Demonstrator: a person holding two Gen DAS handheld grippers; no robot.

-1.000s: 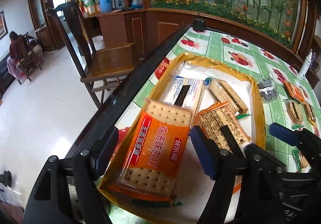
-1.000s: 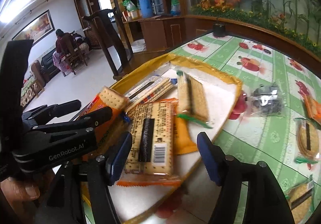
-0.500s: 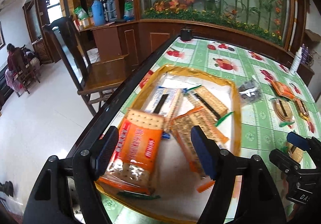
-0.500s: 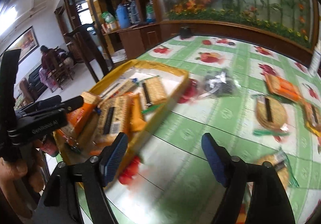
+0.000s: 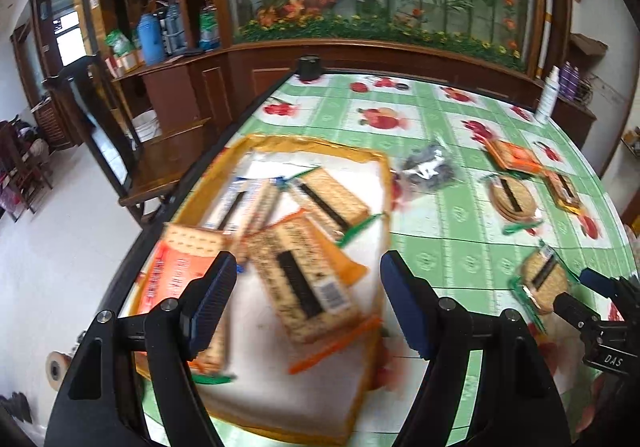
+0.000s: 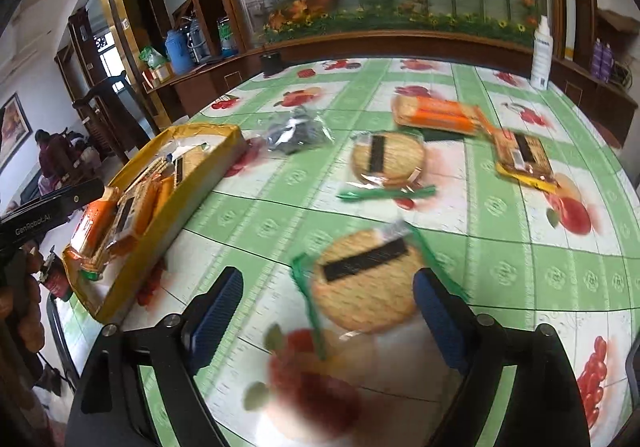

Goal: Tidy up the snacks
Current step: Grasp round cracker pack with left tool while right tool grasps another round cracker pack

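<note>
**Both grippers empty above the snack table**

Right gripper (image 6: 326, 311): jaws spread, holding nothing; a round cracker pack (image 6: 366, 281) lies on the tablecloth (image 6: 500, 259) between its fingers. Ahead sit a second round pack (image 6: 386, 159) and an orange pack (image 6: 438, 113). Left gripper (image 5: 308, 301): released, empty, over the yellow tray (image 5: 280, 143), where a barcoded cracker pack (image 5: 302, 275) lies just ahead between the fingers

I read "GenRobot.AI" in white on the black body of the left tongs (image 6: 52, 207), and "DAS" on the right tongs (image 5: 612, 359). Print on the orange cracker packet (image 5: 176, 279) blurs past reading.
</note>
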